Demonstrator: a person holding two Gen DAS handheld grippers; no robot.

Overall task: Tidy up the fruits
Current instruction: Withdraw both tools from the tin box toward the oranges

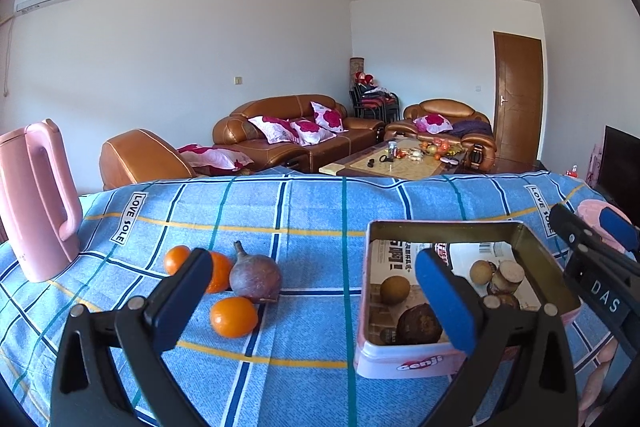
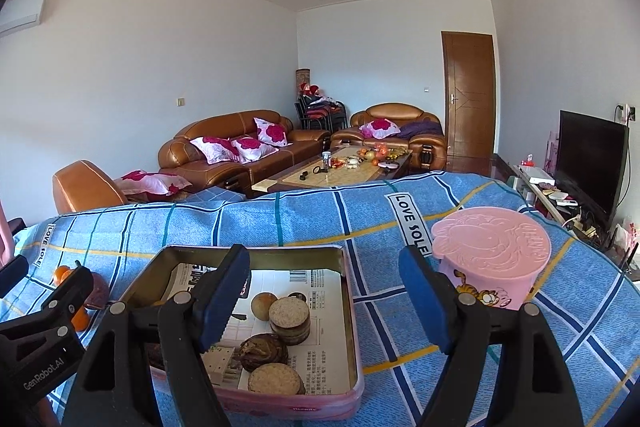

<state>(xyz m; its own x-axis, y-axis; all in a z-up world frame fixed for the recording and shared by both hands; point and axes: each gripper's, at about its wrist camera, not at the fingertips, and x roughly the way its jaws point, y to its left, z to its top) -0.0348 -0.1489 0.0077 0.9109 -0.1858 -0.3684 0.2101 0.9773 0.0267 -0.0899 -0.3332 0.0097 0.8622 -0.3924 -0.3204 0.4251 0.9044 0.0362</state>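
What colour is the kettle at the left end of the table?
Pink, handle included; the kettle shows best in the left wrist view.

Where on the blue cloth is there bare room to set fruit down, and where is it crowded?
Free: the strip between the purple fruit and the tin, the far cloth behind them, and the patch between tin and pink lid. Crowded: the oranges clustered by the purple fruit near the kettle, and inside the tin.
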